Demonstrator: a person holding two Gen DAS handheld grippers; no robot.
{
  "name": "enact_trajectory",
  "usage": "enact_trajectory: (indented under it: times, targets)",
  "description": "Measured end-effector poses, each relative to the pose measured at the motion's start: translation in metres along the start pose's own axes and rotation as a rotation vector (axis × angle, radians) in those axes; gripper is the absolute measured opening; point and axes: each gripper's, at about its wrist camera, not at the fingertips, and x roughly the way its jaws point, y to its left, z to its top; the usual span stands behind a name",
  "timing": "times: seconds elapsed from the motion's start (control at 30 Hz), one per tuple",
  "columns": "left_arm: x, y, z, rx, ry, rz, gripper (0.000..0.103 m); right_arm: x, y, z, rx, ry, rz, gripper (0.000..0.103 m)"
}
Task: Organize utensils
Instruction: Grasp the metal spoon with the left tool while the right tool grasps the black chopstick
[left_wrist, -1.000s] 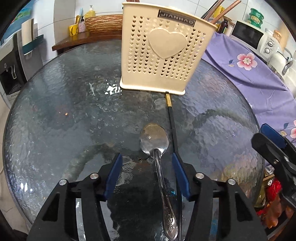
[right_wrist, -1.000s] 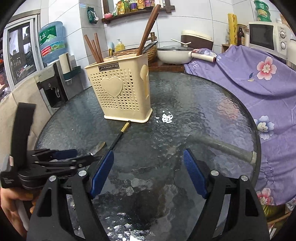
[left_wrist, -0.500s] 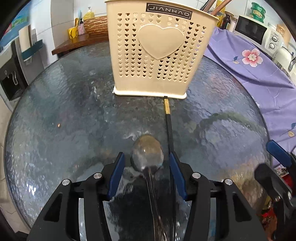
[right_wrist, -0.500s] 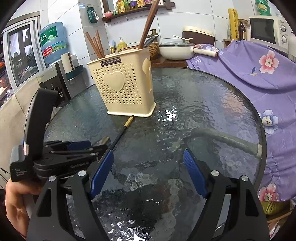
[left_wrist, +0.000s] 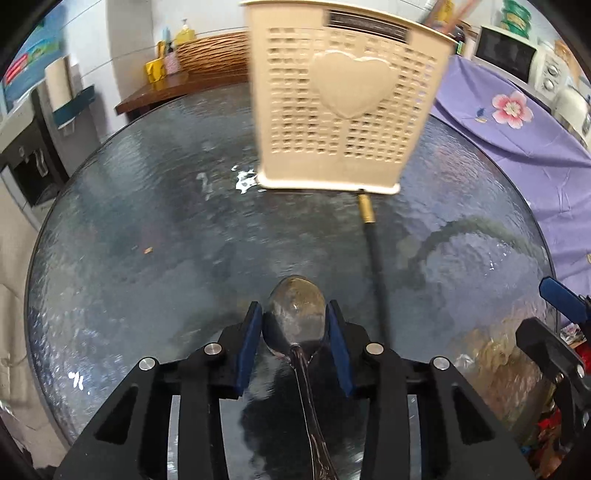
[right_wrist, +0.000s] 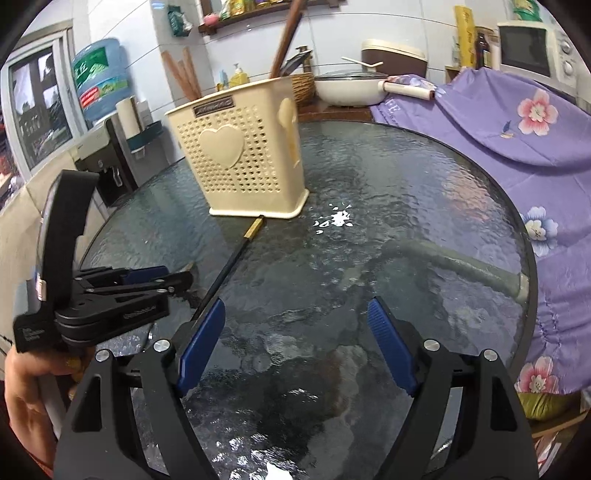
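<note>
A metal spoon (left_wrist: 295, 314) sits between the blue pads of my left gripper (left_wrist: 294, 325), which is shut on its bowl. The handle runs back under the gripper. A black chopstick with a gold tip (left_wrist: 373, 251) lies on the glass table (left_wrist: 147, 221), pointing at the cream perforated utensil holder (left_wrist: 347, 110). The holder (right_wrist: 243, 162) has wooden chopsticks (right_wrist: 284, 37) standing in it. My right gripper (right_wrist: 295, 343) is open and empty above the table's near side. The left gripper (right_wrist: 110, 295) shows at its left.
A purple floral cloth (right_wrist: 517, 122) covers the right side. A white pan (right_wrist: 351, 88), a microwave (right_wrist: 528, 48) and a wicker basket (left_wrist: 214, 51) stand behind the table. A water dispenser (right_wrist: 99, 85) stands at the far left.
My left gripper has narrowed from wide open onto the spoon's bowl. The holder looks nearer and blurred in the left wrist view. The right gripper has barely moved.
</note>
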Motion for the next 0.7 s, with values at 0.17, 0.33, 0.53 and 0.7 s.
enact_trajectory:
  times: [0.17,0.33,0.53,0.7]
  targets:
    - [-0.004,0.027,-0.002,-0.041,-0.004,0.029,0.035,0.025,0.022,0.014,-0.026,0.049,0.054,0.079]
    - [-0.005,0.029,-0.002,-0.026,-0.002,0.011,0.036,0.056,0.055,0.033,-0.078,0.082,0.034,0.076]
    - [-0.006,0.027,-0.004,-0.007,-0.009,0.005,0.037,0.093,0.057,0.051,-0.039,0.124,-0.048,0.044]
    - [-0.005,0.029,-0.004,-0.017,-0.007,-0.023,0.043,0.116,0.066,0.057,-0.059,0.166,-0.081,0.035]
